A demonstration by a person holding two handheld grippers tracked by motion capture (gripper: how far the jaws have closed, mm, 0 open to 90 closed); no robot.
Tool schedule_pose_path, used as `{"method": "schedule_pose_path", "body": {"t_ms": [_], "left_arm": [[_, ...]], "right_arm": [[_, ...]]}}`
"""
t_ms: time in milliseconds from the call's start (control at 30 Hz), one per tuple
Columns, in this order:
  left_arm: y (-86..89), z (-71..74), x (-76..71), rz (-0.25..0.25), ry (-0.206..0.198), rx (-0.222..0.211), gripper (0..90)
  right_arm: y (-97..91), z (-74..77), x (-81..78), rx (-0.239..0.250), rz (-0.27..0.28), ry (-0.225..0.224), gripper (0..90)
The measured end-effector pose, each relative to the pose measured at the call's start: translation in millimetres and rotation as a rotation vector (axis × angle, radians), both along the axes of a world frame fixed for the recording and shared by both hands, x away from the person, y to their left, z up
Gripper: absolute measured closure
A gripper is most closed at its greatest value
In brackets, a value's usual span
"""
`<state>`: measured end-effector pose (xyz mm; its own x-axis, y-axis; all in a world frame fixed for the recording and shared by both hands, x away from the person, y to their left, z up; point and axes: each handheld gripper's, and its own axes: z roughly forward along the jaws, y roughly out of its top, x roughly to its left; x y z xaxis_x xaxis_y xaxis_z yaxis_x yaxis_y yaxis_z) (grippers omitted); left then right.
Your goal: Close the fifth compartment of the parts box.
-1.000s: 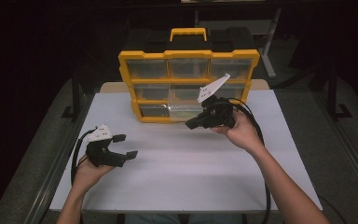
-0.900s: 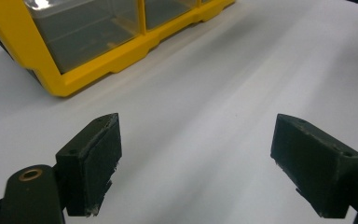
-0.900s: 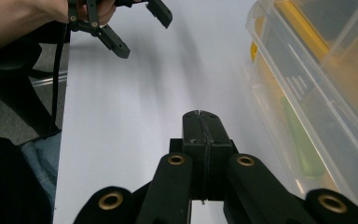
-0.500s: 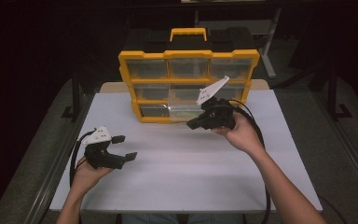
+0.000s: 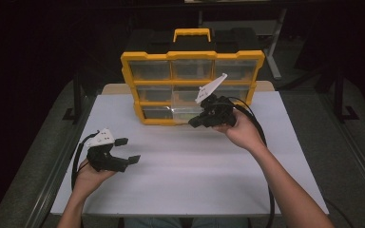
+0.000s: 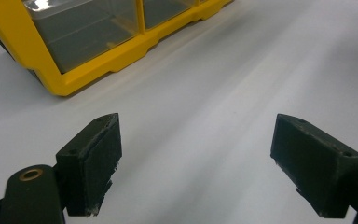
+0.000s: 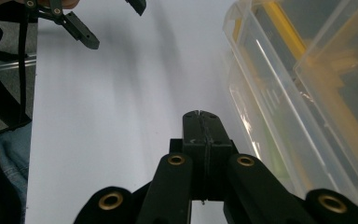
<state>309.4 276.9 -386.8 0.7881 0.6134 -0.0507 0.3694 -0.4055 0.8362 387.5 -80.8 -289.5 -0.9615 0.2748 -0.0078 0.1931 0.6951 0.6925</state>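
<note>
Left tongs [image 5: 126, 151] spread, right tongs [image 5: 193, 123] pressed together, above a white table [image 5: 190, 166] in a dark room.

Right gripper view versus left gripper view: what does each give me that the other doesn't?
The right gripper view has the right gripper with its jaws pressed together, nothing between them, beside a pulled-out clear drawer, with the left gripper far off. The left gripper view has its own jaws wide apart over bare table, facing the organizer's yellow frame. Shared: the white table and the organizer.
</note>
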Motion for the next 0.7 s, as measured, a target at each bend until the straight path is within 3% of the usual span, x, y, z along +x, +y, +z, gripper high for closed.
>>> {"method": "schedule_pose_path", "body": {"t_ms": [200, 300, 700], "left_arm": [[-0.1, 0.7, -0.6, -0.002, -0.001, -0.001, 15.9], [-0.2, 0.3, -0.2, -0.004, -0.002, 0.001, 15.9], [0.4, 1.8, -0.3, -0.007, -0.008, 0.003, 15.9]], "right_arm": [[4.8, -0.6, 8.1, -0.021, -0.004, -0.003, 88.6], [3.6, -2.4, 11.6, -0.027, -0.036, 0.036, 88.6], [5.9, -2.4, 17.7, -0.032, -0.042, 0.029, 88.7]]}}
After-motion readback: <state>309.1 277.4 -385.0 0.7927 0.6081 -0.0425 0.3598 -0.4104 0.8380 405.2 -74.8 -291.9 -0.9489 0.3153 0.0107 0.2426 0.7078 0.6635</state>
